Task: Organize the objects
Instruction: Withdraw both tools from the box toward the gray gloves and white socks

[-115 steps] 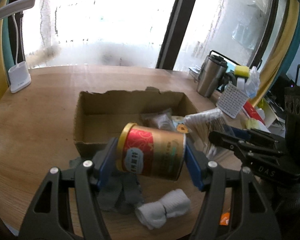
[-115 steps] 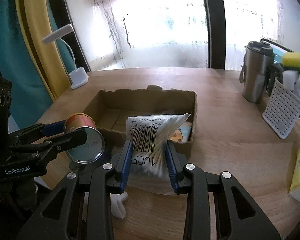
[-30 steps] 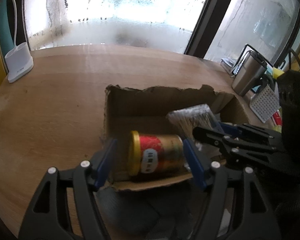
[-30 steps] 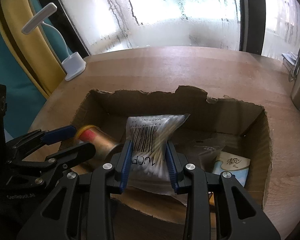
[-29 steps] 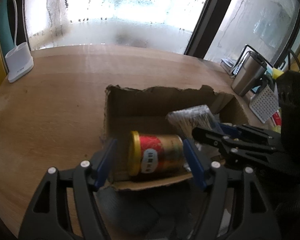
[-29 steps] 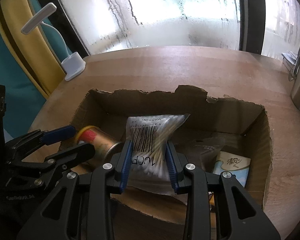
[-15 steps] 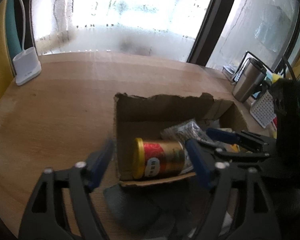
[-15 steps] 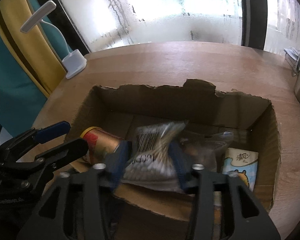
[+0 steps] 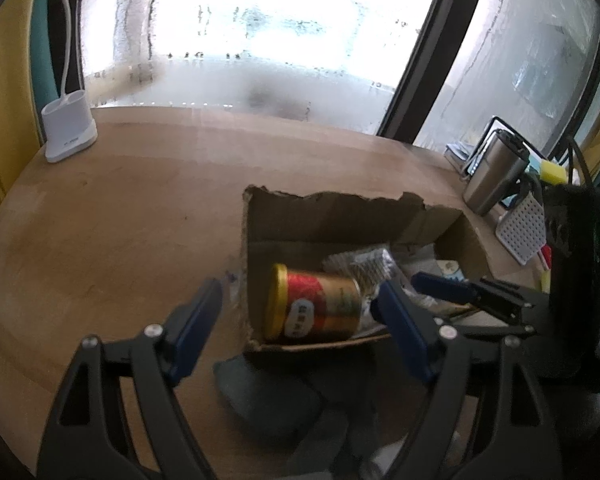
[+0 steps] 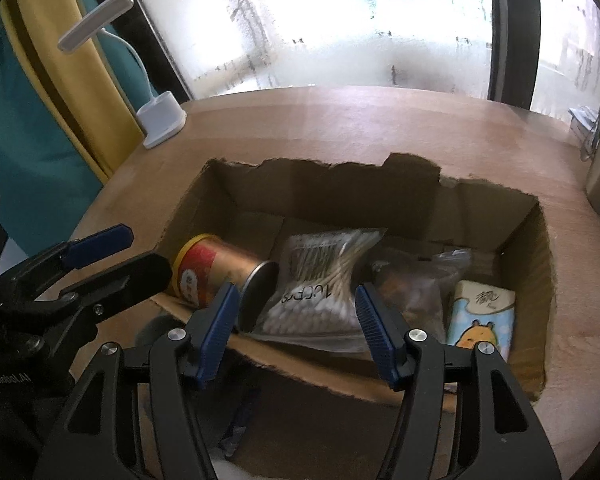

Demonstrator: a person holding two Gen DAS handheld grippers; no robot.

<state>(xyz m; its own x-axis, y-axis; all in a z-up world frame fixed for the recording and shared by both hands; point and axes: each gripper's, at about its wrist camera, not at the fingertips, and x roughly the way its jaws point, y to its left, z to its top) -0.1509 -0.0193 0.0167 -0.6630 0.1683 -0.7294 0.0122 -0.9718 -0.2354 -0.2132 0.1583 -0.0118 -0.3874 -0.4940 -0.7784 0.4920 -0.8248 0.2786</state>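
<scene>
A red and gold can (image 9: 316, 308) lies on its side in the near left corner of the torn cardboard box (image 9: 340, 208). My left gripper (image 9: 300, 304) is open above it, its blue pads clear of both ends. A clear bag of cotton swabs (image 10: 324, 280) rests in the box, leaning on the can (image 10: 216, 272). My right gripper (image 10: 296, 298) hangs open over the bag without touching it. Further right in the box (image 10: 540, 248) lie a brown packet (image 10: 412, 284) and a tissue pack (image 10: 480, 316).
On the round wooden table stand a white lamp base (image 9: 68, 132) at the far left, a steel tumbler (image 9: 496, 172) and a white perforated rack (image 9: 524, 232) at the right. Grey cloth (image 9: 276, 392) lies in front of the box.
Both grippers have opened and let go. The can and the swab bag now lie in the box. The left gripper has drawn back and up a little.
</scene>
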